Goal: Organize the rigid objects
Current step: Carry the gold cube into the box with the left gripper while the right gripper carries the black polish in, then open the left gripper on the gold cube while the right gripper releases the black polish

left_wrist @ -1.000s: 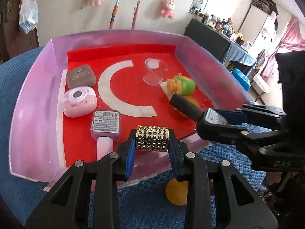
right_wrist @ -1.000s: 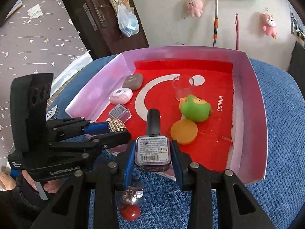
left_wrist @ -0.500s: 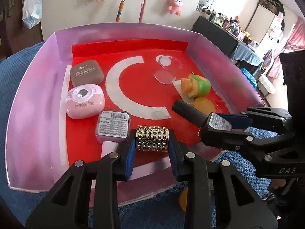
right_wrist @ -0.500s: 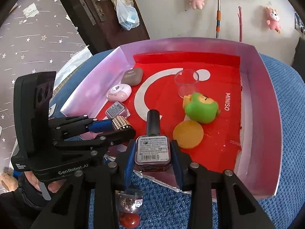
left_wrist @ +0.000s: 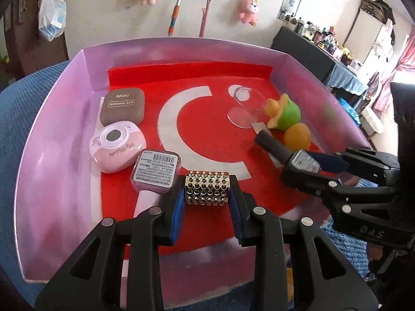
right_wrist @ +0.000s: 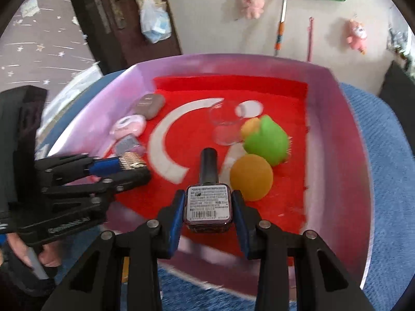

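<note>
Our left gripper (left_wrist: 207,194) clamps the gold studded cylinder (left_wrist: 207,187); our right gripper (right_wrist: 207,207) clamps a dark nail polish bottle (right_wrist: 207,202), both above the tray's (left_wrist: 52,155) near edge.

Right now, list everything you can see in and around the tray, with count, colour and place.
tray: one, pink walls, red floor, on blue cloth
brown case: one, tray's left side
pink case: one, just in front of the brown case
clear bottle: one, white cap, in front of the pink case
clear cup: one, on its side, right of centre
green toy: one, beside the cup
orange ball: one, in front of the toy
studded tube: one, gold, in left tongs
dark bottle: one, black cap, in right tongs
</note>
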A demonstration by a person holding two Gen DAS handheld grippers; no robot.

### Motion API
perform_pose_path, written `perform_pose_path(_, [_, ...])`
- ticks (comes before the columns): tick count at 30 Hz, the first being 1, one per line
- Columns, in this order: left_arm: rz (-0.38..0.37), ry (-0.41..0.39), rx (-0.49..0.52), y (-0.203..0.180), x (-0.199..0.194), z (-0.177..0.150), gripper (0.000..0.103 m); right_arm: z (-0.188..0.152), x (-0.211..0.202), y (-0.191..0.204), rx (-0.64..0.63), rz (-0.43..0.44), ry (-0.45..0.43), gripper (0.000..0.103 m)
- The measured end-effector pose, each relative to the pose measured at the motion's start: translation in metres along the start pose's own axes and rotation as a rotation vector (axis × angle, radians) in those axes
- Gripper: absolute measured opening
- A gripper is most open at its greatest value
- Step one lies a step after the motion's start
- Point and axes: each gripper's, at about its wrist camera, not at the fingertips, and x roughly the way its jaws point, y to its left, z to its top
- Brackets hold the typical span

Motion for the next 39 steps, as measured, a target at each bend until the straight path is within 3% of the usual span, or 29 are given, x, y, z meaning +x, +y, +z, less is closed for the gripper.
perform_pose_path(5, [0.066, -0.009, 0.021, -0.002, 0.003, 0.003, 0.029, -0.001, 0.002, -0.001, -0.016, -0.049, -0.008, 0.038])
perform_pose_path(14, [0.125, 0.001, 0.048, -0.010, 0.005, 0.005, 0.029, -0.001, 0.006, -0.005, -0.007, -0.043, 0.002, 0.038])
perform_pose_path(31, [0.122, 0.000, 0.047, -0.009, 0.005, 0.007, 0.029, 0.000, 0.000, -0.005, 0.007, -0.016, -0.004, 0.040])
perform_pose_path(33, [0.120, 0.000, 0.047, -0.009, 0.005, 0.007, 0.032, 0.000, -0.006, -0.004, 0.006, -0.015, -0.021, 0.043])
perform_pose_path(35, [0.086, 0.000, 0.049, -0.009, 0.004, 0.005, 0.052, 0.001, -0.011, -0.004, 0.006, -0.011, -0.038, 0.047])
perform_pose_path(37, [0.080, -0.012, 0.063, -0.014, 0.000, 0.004, 0.065, 0.001, -0.017, -0.003, 0.001, -0.011, -0.050, 0.047])
perform_pose_path(39, [0.109, -0.029, 0.085, -0.019, -0.003, 0.002, 0.067, -0.001, -0.021, -0.002, -0.001, -0.011, -0.056, 0.048])
